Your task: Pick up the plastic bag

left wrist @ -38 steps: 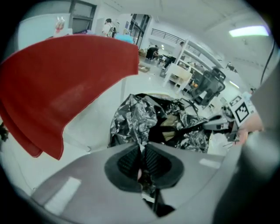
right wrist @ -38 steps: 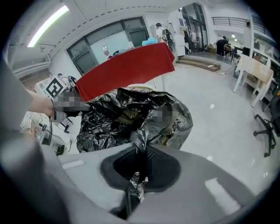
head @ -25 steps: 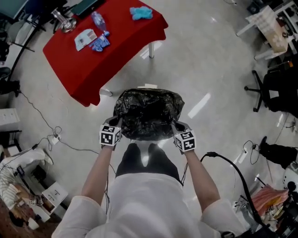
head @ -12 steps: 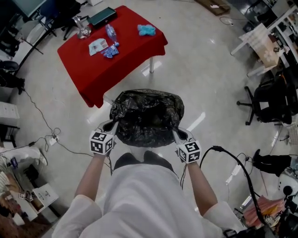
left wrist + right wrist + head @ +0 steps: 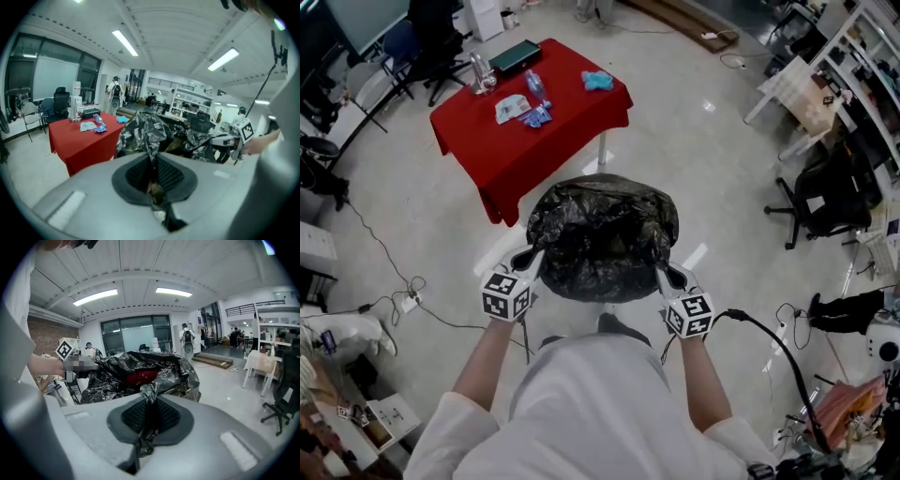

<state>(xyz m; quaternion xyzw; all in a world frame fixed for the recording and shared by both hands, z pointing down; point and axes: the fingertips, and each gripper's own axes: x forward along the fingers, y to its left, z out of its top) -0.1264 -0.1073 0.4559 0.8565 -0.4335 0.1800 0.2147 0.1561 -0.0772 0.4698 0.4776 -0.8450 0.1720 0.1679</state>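
The lift looks to be in hand. The left gripper [image 5: 528, 257] has its jaws pressed together on the left edge of the black plastic bag [image 5: 602, 234], and the right gripper [image 5: 667, 273] pinches the right edge likewise. The bag hangs between them, apparently off the floor. The next move calls for firm, level pinches.

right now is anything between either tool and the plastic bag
Nothing visible does. The left tool is shut on the left edge of the black plastic bag, and the right tool is shut on its right edge.
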